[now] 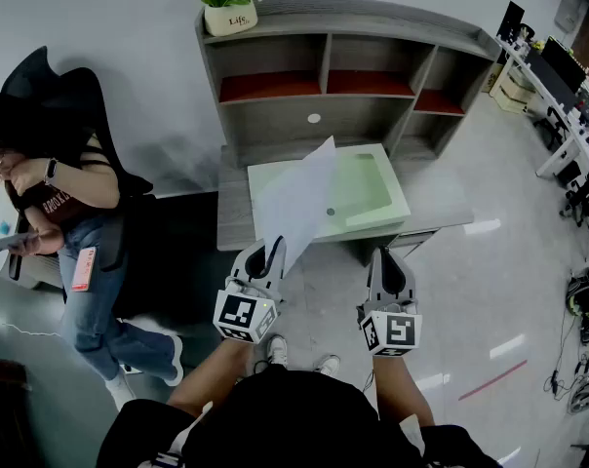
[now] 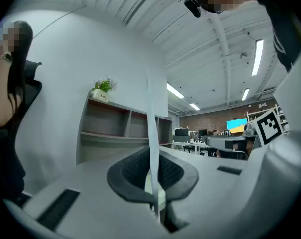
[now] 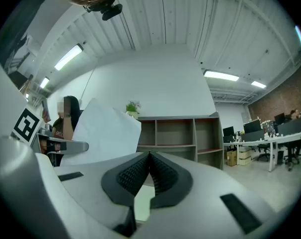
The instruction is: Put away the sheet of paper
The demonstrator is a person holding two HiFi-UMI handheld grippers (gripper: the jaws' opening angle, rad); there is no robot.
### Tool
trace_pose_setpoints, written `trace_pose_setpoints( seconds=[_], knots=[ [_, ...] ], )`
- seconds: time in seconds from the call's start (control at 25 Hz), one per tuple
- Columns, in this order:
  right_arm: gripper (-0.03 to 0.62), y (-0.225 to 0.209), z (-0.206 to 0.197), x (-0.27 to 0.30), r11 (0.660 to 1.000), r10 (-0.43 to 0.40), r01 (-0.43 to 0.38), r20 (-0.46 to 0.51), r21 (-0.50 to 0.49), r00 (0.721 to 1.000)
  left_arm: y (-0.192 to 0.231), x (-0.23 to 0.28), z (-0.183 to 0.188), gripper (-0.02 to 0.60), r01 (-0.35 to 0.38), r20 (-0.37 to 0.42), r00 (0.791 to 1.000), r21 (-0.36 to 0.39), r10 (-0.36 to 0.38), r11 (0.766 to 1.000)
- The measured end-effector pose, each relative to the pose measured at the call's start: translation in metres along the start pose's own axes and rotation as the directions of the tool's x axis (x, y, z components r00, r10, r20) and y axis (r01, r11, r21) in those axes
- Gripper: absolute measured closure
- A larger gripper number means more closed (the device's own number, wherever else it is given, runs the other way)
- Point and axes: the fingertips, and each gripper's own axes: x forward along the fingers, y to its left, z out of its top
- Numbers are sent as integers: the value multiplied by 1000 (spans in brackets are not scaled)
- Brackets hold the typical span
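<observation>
The left gripper (image 1: 272, 253) is clenching the lower corner of the paper (image 1: 299, 198). The sheet is standing nearly on edge, its long axis running up and away toward the shelf (image 1: 314, 115), and it is overlapping the left half of the green tray (image 1: 400, 203) in the head view. The right gripper (image 1: 387, 259) is hanging beside it, jaws pressed together on nothing. Open floor (image 1: 490, 291) is lying to the right, and a seated person (image 1: 70, 203) is bounding the left.

White sheet of paper (image 1: 299, 201), upright, pinched at bottom edge

One sheet of paper (image 1: 299, 198), two grippers (image 1: 272, 249) (image 1: 388, 259), one green tray (image 1: 400, 203), one potted plant (image 1: 228, 6)
</observation>
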Motion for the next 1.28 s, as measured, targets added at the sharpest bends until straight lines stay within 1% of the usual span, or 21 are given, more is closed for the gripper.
trace_pose_setpoints(
  seconds=[0.2,0.4,0.64,0.88,1.04,1.28],
  knots=[
    [572,5,1,5,999,12,-11,13,-34,1000,4,6,-2,575,3,6,1000,-7,-3,1000],
    [572,8,-1,7,999,7,-7,0,-42,1000,7,7,-6,575,9,-5,1000,-22,-9,1000],
    [572,20,3,12,999,-13,15,49,-39,999,23,11,-20,575,19,-37,999,-42,-21,999],
    [572,44,-2,22,999,-4,6,33,-41,999,50,7,-33,575,40,-57,997,-98,-46,994],
    [572,54,-1,27,998,-7,8,14,-58,1000,65,8,-38,575,55,-70,996,-123,-64,991],
    [572,56,-8,37,998,-12,11,-11,-59,1000,80,11,-48,575,41,-98,994,-140,-55,989]
  ],
)
